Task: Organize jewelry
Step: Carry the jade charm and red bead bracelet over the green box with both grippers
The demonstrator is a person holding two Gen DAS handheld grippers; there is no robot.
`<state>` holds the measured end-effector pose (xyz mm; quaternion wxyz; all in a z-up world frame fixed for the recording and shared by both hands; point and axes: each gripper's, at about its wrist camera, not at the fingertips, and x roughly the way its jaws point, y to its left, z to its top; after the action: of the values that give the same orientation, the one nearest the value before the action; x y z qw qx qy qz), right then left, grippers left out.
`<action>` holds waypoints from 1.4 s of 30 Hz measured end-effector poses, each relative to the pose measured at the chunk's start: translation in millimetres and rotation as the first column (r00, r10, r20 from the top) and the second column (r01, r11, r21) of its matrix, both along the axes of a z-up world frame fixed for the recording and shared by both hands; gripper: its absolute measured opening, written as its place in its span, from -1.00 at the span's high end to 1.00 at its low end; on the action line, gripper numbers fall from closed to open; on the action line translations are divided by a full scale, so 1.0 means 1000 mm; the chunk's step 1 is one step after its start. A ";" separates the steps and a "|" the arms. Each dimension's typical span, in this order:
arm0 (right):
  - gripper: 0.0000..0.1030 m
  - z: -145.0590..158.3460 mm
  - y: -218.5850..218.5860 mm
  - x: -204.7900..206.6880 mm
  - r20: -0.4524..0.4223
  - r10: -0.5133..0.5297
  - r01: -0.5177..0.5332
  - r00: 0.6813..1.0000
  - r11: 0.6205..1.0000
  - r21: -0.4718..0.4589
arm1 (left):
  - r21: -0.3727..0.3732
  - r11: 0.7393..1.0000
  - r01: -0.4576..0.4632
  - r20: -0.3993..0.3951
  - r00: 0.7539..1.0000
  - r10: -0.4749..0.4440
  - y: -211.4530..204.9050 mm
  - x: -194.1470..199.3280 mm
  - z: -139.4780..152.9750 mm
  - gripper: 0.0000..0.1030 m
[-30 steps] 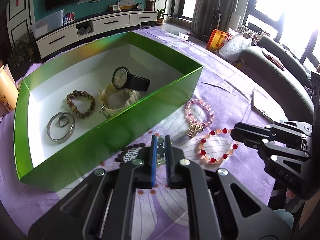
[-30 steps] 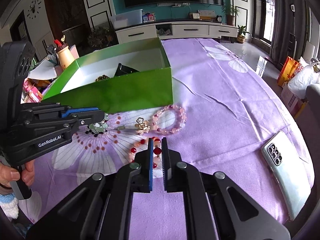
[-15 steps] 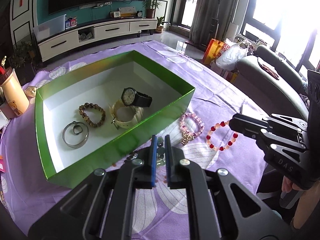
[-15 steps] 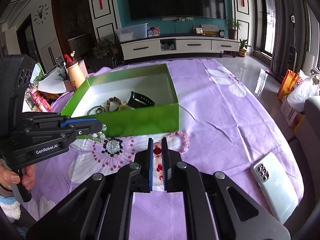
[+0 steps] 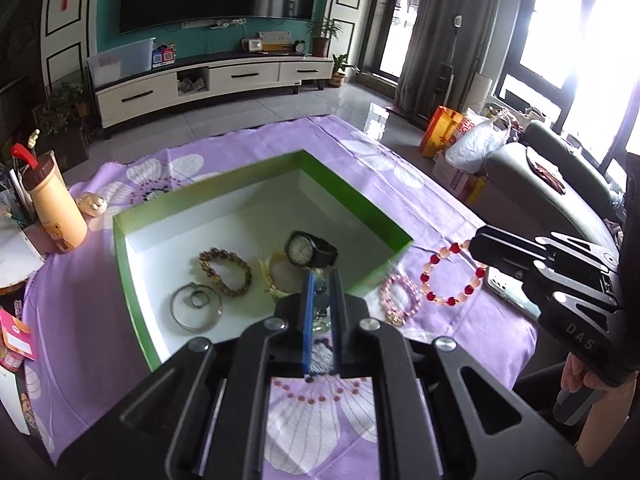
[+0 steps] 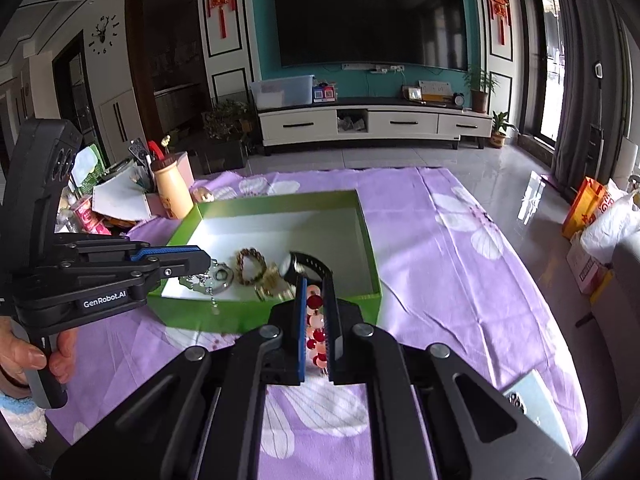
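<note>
A green box (image 5: 132, 280) (image 6: 370, 240) with a white floor holds a black watch (image 5: 308, 250), a cream bangle, a brown bead bracelet (image 5: 226, 268) and a silver ring set (image 5: 196, 308). My left gripper (image 5: 321, 300) (image 6: 200, 266) is shut on a pale green necklace (image 6: 208, 280) that dangles above the box's near left corner. My right gripper (image 6: 314, 312) (image 5: 480, 248) is shut on the red and peach bead bracelet (image 5: 448, 280) (image 6: 316, 326), held in the air by the box's right side. A pink bead bracelet (image 5: 400, 296) lies on the purple cloth.
A phone (image 6: 536, 408) lies on the cloth at the right. A tan bottle (image 5: 56, 208) (image 6: 172, 192), a small gold item (image 5: 92, 204) and clutter stand left of the box. The purple flowered cloth (image 6: 460, 260) covers the table.
Both grippers have risen from the cloth, each carrying its piece. The left one lifted the necklace toward the box, the right one lifted the red and peach bracelet.
</note>
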<state>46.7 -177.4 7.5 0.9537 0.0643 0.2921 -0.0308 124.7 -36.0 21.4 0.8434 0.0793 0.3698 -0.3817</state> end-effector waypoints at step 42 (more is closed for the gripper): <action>0.87 -0.047 -0.008 0.159 -0.137 0.027 -0.019 0.990 0.998 0.056 | 0.084 0.985 -0.151 -0.075 0.985 0.157 -0.014 0.136 -0.052 0.87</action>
<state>205.7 -185.2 -39.2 0.9295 0.0848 0.3587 -0.0162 261.2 -49.6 -30.7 0.8508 0.0677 0.4235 -0.3035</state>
